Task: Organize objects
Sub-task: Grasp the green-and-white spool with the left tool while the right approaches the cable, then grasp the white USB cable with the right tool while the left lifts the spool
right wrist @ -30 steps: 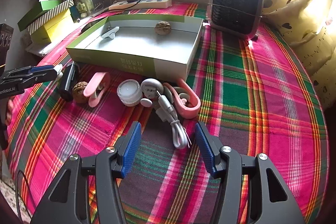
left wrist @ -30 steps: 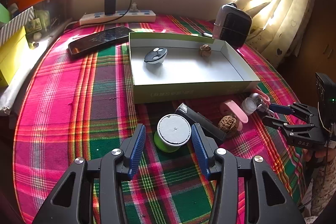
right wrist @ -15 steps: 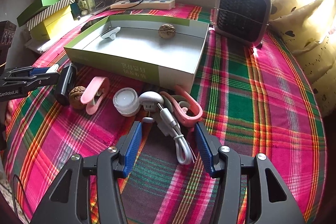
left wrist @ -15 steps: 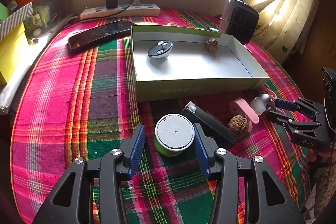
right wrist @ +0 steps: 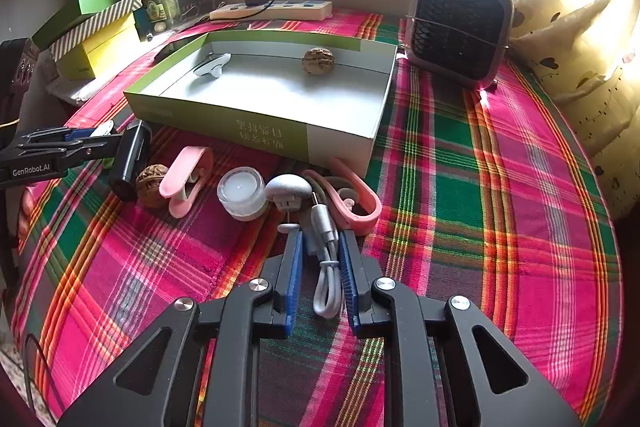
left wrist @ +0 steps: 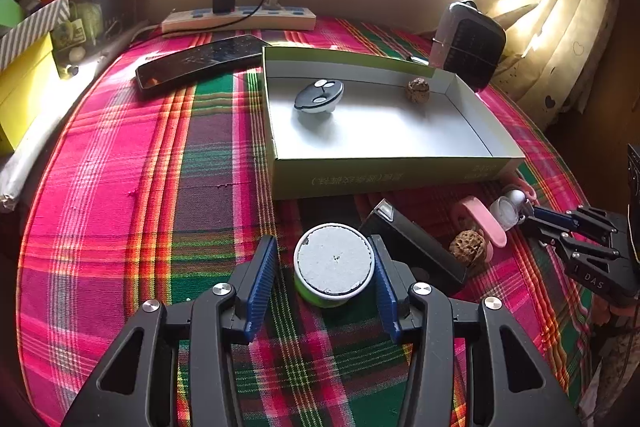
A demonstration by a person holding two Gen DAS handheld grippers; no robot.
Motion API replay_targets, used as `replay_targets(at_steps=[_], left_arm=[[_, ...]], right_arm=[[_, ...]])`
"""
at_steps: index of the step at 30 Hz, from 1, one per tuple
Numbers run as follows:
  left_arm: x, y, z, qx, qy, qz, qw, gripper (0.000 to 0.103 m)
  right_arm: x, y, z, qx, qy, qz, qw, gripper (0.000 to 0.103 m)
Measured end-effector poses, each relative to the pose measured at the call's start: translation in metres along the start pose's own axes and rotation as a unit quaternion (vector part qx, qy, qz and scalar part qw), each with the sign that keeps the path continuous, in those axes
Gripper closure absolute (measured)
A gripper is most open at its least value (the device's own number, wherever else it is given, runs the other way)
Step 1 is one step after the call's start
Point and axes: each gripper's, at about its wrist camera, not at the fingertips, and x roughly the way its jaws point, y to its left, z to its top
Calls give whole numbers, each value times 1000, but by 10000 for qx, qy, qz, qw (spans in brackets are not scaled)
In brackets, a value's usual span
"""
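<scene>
While straddling the green-based round tin (left wrist: 334, 265) near the front of the bench (left wrist: 120, 195), left tongs (left wrist: 326, 277) gape wide, gripping nothing; looks rigid, light, best pinched across its sides. In the right view, right tongs (right wrist: 319, 269) narrowed around the limp white cable (right wrist: 326, 267), contact unclear; likely floppy, best taken mid-bundle.

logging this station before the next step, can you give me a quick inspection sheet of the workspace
surface: plaid tablecloth, no spills seen
job's things: open box holds a walnut and a key fob; green tape roll, jar, pink clip outside
clutter: phone, fan
grippers: left gripper open around the roll; right gripper closing on the cable
cables: grey cable; power strip
surroundings: window, curtain
</scene>
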Motion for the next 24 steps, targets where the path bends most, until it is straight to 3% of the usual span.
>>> replay_targets(at_steps=[13,24], left_arm=[[0,3,-1,-19,-38,128,9999,72],[-1,3,-2,19,-60,148,9999,72]], right_arm=[[-1,-2,-1,77,-8,-9,10000,84],[-1,-1,0,79,-9,-13,10000,84]])
